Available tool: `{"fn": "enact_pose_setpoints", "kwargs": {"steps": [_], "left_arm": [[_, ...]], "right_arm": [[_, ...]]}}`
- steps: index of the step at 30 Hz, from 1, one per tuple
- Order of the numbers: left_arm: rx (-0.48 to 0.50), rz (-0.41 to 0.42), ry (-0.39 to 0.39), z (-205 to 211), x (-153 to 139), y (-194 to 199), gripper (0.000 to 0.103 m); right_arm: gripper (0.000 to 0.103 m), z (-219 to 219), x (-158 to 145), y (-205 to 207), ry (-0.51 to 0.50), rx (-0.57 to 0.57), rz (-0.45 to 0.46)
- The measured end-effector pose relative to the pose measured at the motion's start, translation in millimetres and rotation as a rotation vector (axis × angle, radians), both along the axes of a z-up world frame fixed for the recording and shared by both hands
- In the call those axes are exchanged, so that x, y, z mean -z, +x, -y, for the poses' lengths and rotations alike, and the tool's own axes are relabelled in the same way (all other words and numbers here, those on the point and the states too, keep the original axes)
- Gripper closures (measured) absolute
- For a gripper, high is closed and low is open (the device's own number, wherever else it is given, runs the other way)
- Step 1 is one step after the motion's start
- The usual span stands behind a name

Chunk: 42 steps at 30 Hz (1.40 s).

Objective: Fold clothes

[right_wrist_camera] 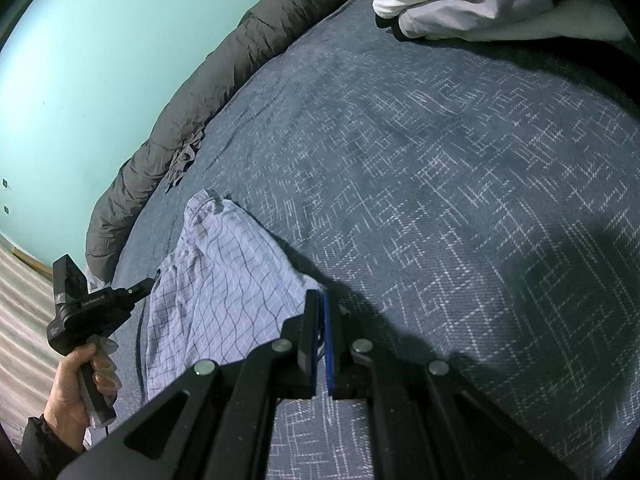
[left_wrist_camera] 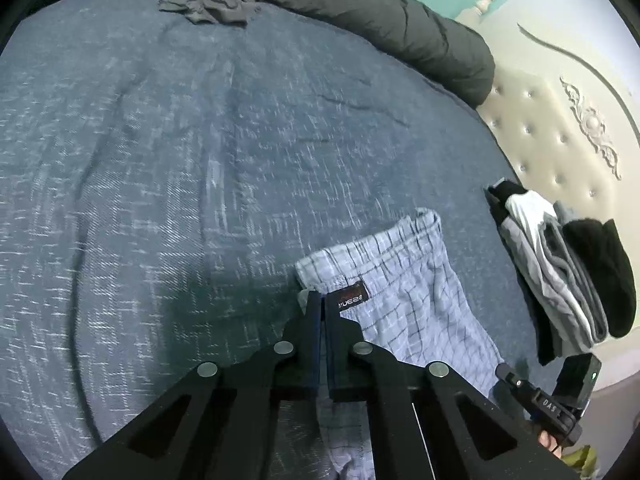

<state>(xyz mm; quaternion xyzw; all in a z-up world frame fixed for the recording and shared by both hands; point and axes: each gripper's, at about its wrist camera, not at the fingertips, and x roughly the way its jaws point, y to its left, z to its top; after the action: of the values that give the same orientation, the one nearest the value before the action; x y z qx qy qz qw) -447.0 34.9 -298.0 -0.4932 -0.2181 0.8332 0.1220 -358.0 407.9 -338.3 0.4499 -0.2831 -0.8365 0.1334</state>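
**Both grippers closed at the waistband corners of the checked shorts**

The checked shorts (left_wrist_camera: 404, 292) lie on the blue bedspread (left_wrist_camera: 180, 160), near the edge closest to the cameras. The fabric is pale blue with a dark grid; a dark label (left_wrist_camera: 347, 295) sits at the waistband.

Left gripper (left_wrist_camera: 323, 300): jaws together, tips at the waistband edge just beside the label. A small fold of pale cloth shows at the tips, so the pads appear clamped on the shorts' corner. The right wrist view shows this same tool from the side, held by a hand (right_wrist_camera: 76, 384) in a dark sleeve.

Right gripper (right_wrist_camera: 320, 300): jaws together, with a corner of the shorts (right_wrist_camera: 224, 280) drawn into the tips (the cloth rises in a taut ridge toward them). A blue pad lines one finger.

Surroundings: a rolled dark grey duvet (left_wrist_camera: 360, 16) runs along the far edge of the bed, with a crumpled grey garment (left_wrist_camera: 208, 6) lying against it. A stack of folded clothes (left_wrist_camera: 560, 272), black, grey and white, sits on the bedspread near the cream tufted headboard (left_wrist_camera: 560, 120), well apart from the shorts. In the right wrist view, white and grey fabric (right_wrist_camera: 480, 0) rests at the top of the bedspread. The wall (right_wrist_camera: 100, 60) behind is turquoise.
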Motion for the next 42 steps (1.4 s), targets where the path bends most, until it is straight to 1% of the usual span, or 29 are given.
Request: {"fn": "enact_pose_setpoints", "kwargs": {"steps": [4,9,11,13,16,18,19,20,21,22,23,25,27,28,29,31,32,37,39,42], "left_arm": [[-0.038,-0.006,0.001,11,-4,-2,0.102],[-0.093,0.013,0.008,23,0,-15,0.103],[-0.096,0.025,0.010,23,3,-20,0.103],[-0.104,0.019,0.030,24,0,-20,0.103],[-0.090,0.013,0.043,21,-6,-13,0.103],[-0.078,0.027,0.056,17,-6,-7,0.103],[-0.070,0.035,0.062,15,-5,-4,0.100],[-0.060,0.045,0.063,13,-4,-2,0.090],[-0.054,0.055,0.060,10,-1,-1,0.083],[-0.053,0.061,0.065,8,2,-1,0.074],[-0.052,0.066,0.072,6,4,-2,0.074],[-0.047,0.069,0.082,2,9,-3,0.074],[-0.041,0.071,0.063,-1,12,-4,0.075],[-0.044,0.068,0.068,-1,13,-5,0.080],[-0.048,0.062,0.069,-1,13,-6,0.087],[-0.059,0.047,0.062,-1,12,-8,0.092],[-0.070,0.044,0.062,0,12,-9,0.093],[-0.103,0.053,0.100,7,17,-17,0.093],[-0.118,0.070,0.119,9,19,-21,0.092],[-0.135,0.081,0.119,10,21,-22,0.087]], "right_arm": [[0.101,-2,0,-2,0.003,-0.003,0.000],[0.101,-4,1,-5,0.006,-0.005,0.000],[0.101,-4,1,-6,0.005,-0.006,0.001],[0.101,-3,1,-6,0.003,-0.005,0.001],[0.101,-3,1,-5,-0.001,-0.004,0.002],[0.101,-3,1,-5,-0.003,-0.004,0.001],[0.101,-4,0,-4,-0.004,-0.003,0.001],[0.101,-3,0,-4,-0.004,-0.002,0.000],[0.101,-3,0,-3,-0.004,-0.001,0.000],[0.101,-3,-1,-2,-0.003,-0.001,-0.001],[0.101,-3,-1,-2,-0.003,-0.001,-0.001],[0.101,-4,-1,-1,-0.003,0.001,0.001],[0.101,-4,-1,-1,-0.002,0.002,0.002],[0.101,-4,0,-1,-0.001,0.001,0.002],[0.101,-4,0,-1,-0.001,0.000,0.003],[0.101,-4,0,-1,0.000,-0.003,0.004],[0.101,-5,0,-1,0.000,-0.004,0.004],[0.101,-7,1,-1,0.000,-0.008,0.008],[0.101,-7,2,0,0.002,-0.008,0.010],[0.101,-7,1,0,0.005,-0.007,0.014]]}}
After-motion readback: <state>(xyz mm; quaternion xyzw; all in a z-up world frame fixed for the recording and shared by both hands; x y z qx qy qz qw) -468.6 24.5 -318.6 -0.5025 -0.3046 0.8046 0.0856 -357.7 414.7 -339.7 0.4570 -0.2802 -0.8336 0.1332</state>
